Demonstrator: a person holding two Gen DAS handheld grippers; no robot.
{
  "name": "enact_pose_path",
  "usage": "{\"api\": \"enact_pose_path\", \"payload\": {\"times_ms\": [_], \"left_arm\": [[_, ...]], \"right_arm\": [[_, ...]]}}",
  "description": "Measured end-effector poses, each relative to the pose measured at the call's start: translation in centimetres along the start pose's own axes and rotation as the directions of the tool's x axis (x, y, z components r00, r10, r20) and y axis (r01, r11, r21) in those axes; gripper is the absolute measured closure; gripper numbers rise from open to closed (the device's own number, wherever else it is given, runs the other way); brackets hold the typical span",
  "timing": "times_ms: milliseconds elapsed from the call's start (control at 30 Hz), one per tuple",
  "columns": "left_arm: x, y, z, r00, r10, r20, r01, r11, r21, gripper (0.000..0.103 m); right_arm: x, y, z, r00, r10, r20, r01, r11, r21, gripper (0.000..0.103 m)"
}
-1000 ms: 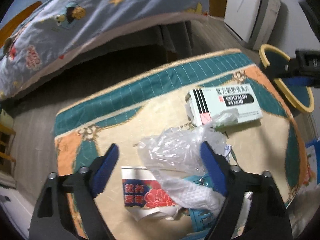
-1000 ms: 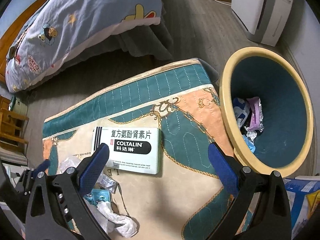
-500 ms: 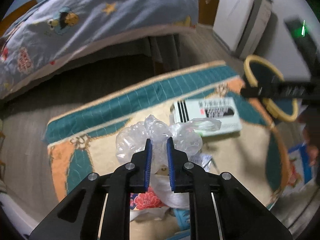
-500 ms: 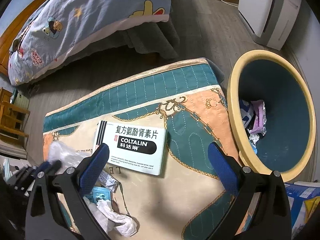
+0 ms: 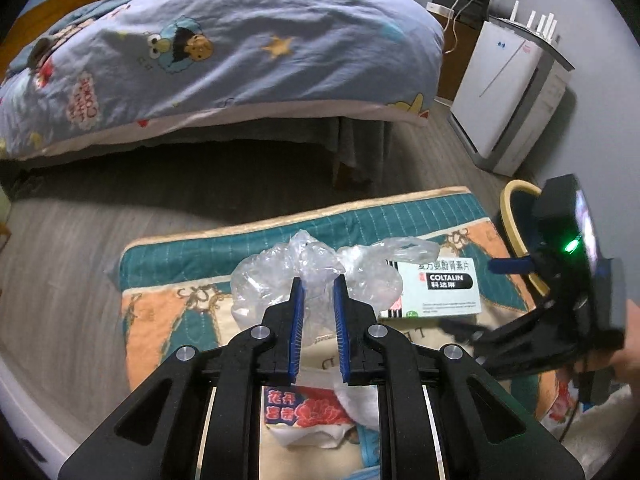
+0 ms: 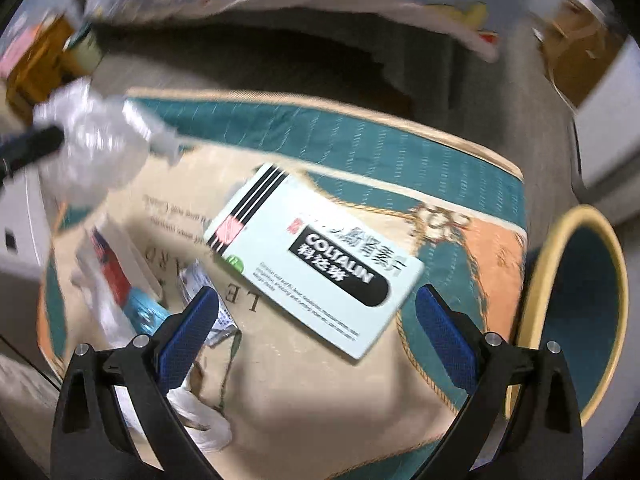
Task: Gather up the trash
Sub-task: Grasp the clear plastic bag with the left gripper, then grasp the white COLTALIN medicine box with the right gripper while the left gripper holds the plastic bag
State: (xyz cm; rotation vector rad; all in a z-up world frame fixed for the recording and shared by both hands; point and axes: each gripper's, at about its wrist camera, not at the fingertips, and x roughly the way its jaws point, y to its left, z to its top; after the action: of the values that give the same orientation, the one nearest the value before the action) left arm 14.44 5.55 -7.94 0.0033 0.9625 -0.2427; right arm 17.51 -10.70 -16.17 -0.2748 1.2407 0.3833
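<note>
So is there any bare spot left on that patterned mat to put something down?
Yes. The mat is bare along its teal far edge and on the strip between the box and the bin. There is also a bare patch nearer than the box, between the right tongs. The side beyond the box, away from the bin, is crowded with wrappers and tissue.

Both grippers are black angular frames with silver round screws at the joints. The left gripper (image 5: pixel 318 292) and the right gripper (image 6: pixel 316 312) carry ribbed blue pads on their fingers. A green light glows on the right unit's housing, beside bare skin.
</note>
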Motion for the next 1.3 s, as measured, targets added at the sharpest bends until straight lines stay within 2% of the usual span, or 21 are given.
{"api": "enact_pose_path", "payload": {"times_ms": [133,200,300,567,667,733,933,1100,1300], "left_arm": [[0.0,0.2,0.2,1.0,-0.01,0.004,0.01,1.0,-0.003,0.087],[0.0,0.3,0.4,1.0,-0.012,0.004,0.012,1.0,-0.013,0.087],[0.1,0.8,0.7,1.0,-0.016,0.001,0.016,0.999,-0.034,0.087],[0.9,1.2,1.0,1.0,0.001,-0.021,-0.003,0.998,-0.061,0.087],[1.2,1.0,1.1,1.0,0.009,-0.03,-0.011,0.998,-0.057,0.087],[1.2,0.7,1.0,0.999,0.009,-0.032,-0.01,0.999,-0.051,0.087],[0.9,0.0,1.0,1.0,0.006,-0.026,-0.007,0.999,-0.033,0.087],[0.2,-0.8,1.0,1.0,0.003,-0.015,-0.003,1.0,-0.013,0.087],[-0.5,-2.3,1.3,1.0,-0.013,0.008,0.013,1.0,0.003,0.087]], "right_arm": [[1.2,1.1,0.7,0.999,-0.041,0.001,0.041,0.992,-0.116,0.006],[1.6,1.3,1.1,1.0,-0.03,0.007,0.031,0.988,-0.149,0.006],[2.5,1.6,1.6,1.0,0.007,0.004,-0.006,0.984,-0.179,0.006],[3.7,0.9,2.3,1.0,0.014,0.014,-0.011,0.978,-0.207,0.005],[4.2,-0.6,2.4,1.0,-0.005,-0.028,0.001,0.989,-0.15,0.01],[3.8,-1.2,2.5,0.999,0.018,-0.03,-0.021,0.994,-0.109,0.016],[2.6,-3.5,1.9,0.996,0.07,-0.06,-0.068,0.997,0.032,0.024],[0.5,-5.7,1.7,0.996,0.084,-0.04,-0.078,0.989,0.125,0.026],[-2.9,-7.7,0.5,0.998,0.069,0.009,-0.07,0.984,0.163,0.028]]}}
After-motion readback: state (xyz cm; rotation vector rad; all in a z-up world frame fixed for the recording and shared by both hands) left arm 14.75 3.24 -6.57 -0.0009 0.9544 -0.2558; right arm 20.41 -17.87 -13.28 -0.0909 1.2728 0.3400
